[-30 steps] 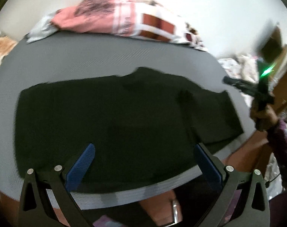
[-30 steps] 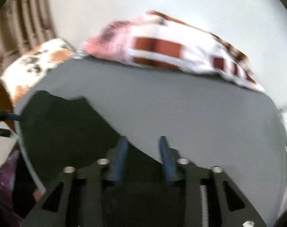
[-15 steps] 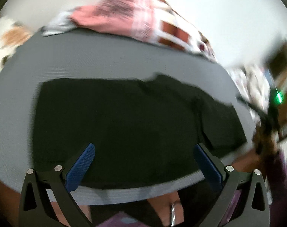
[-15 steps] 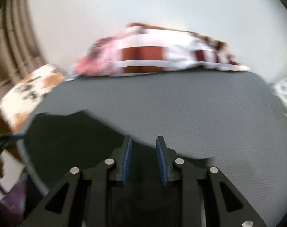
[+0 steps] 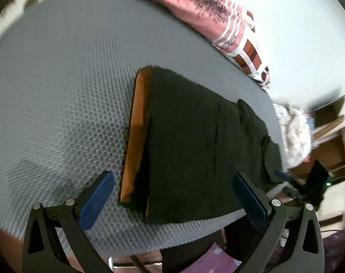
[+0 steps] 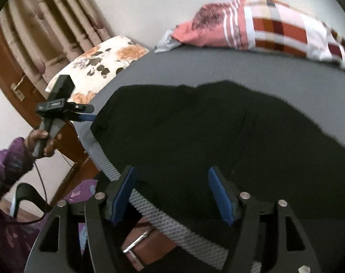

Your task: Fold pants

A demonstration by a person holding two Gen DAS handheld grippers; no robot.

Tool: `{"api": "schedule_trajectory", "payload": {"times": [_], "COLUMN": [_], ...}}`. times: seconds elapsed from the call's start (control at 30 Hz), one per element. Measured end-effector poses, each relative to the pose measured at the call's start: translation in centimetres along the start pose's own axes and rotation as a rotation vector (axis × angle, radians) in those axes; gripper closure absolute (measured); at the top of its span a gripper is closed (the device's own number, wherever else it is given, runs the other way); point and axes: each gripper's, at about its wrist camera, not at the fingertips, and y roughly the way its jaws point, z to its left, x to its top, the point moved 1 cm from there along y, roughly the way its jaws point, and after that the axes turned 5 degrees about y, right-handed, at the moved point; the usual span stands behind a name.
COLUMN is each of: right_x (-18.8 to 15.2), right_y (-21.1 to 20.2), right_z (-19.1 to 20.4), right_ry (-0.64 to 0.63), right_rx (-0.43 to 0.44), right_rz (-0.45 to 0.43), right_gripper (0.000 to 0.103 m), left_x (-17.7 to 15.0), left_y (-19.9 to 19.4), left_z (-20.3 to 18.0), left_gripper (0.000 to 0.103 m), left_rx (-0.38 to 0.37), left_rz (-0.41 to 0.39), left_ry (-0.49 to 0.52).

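The pants (image 5: pixel 195 150) now lie folded shorter on the grey bed (image 5: pixel 58 91) than a second ago, so my right gripper (image 6: pixel 172 193) is opening its jaws with nothing gripped and my left gripper (image 5: pixel 172 201) hangs wide open, empty, ready for the next fold.

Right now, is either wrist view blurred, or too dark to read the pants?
Left wrist view: edges smeared by motion, black pants a featureless dark mass, grey honeycomb mat sharp nearby. Right wrist view: mostly sharp, pants still nearly detail-free, fisheye bending.
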Motion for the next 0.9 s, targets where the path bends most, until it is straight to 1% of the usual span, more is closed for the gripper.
{"api": "schedule_trajectory", "payload": {"times": [0.03, 0.07, 0.1, 0.17, 0.23, 0.27, 0.37, 0.47, 0.57, 0.6, 0.67, 0.7, 0.73, 0.8, 0.9], "right_x": [-0.1, -0.4, -0.3, -0.3, -0.1, 0.1, 0.4, 0.3, 0.2, 0.1, 0.0, -0.2, -0.2, -0.3, -0.3], "right_y": [0.0, 0.0, 0.1, 0.0, 0.2, 0.3, 1.2, 2.2, 3.0, 3.1, 3.2, 3.2, 3.1, 3.1, 3.2], "right_z": [-0.2, -0.2, -0.4, -0.8, -1.1, -1.2, -1.3, -0.6, 0.5, 0.9, 1.5, 1.6, 1.6, 1.5, 1.1], "right_ry": [0.017, 0.032, 0.048, 0.088, 0.138, 0.163, 0.235, 0.282, 0.276, 0.267, 0.254, 0.253, 0.255, 0.270, 0.300], "right_rx": [0.000, -0.006, -0.014, -0.016, -0.002, 0.008, 0.037, 0.067, 0.071, 0.069, 0.063, 0.061, 0.060, 0.065, 0.069], "right_rz": [0.008, 0.013, 0.017, 0.023, 0.025, 0.025, 0.031, 0.048, 0.070, 0.075, 0.085, 0.087, 0.086, 0.082, 0.086], "right_gripper": [0.039, 0.038, 0.037, 0.035, 0.034, 0.033, 0.032, 0.032, 0.032, 0.032, 0.026, 0.024, 0.022, 0.022, 0.022], "left_x": [0.2, 0.3, 0.5, 1.1, 1.7, 2.0, 2.4, 3.2, 3.9, 4.0, 4.1, 4.2, 4.3, 4.6, 4.6], "left_y": [0.4, 0.4, 0.5, 1.0, 1.2, 1.4, 2.5, 3.1, 3.5, 3.7, 3.8, 3.9, 3.8, 3.7, 4.0], "left_z": [0.6, 0.8, 1.2, 1.9, 2.8, 2.8, 1.6, 1.0, 1.0, 0.7, 0.2, 0.4, 1.0, 1.7, 0.8], "left_gripper": [0.001, 0.001, 0.001, 0.001, 0.001, 0.001, 0.001, 0.001, 0.000, 0.000, 0.000, 0.000, 0.000, 0.000, 0.001], "left_rx": [-0.028, -0.055, -0.103, -0.217, -0.283, -0.308, -0.320, -0.339, -0.329, -0.320, -0.314, -0.326, -0.347, -0.336, -0.290], "left_rz": [0.008, -0.005, -0.002, 0.043, 0.067, 0.082, 0.149, 0.166, 0.163, 0.169, 0.185, 0.195, 0.187, 0.159, 0.168], "left_ry": [0.008, 0.025, 0.032, 0.002, -0.042, -0.042, 0.033, 0.059, 0.063, 0.085, 0.134, 0.128, 0.086, 0.015, 0.030]}}
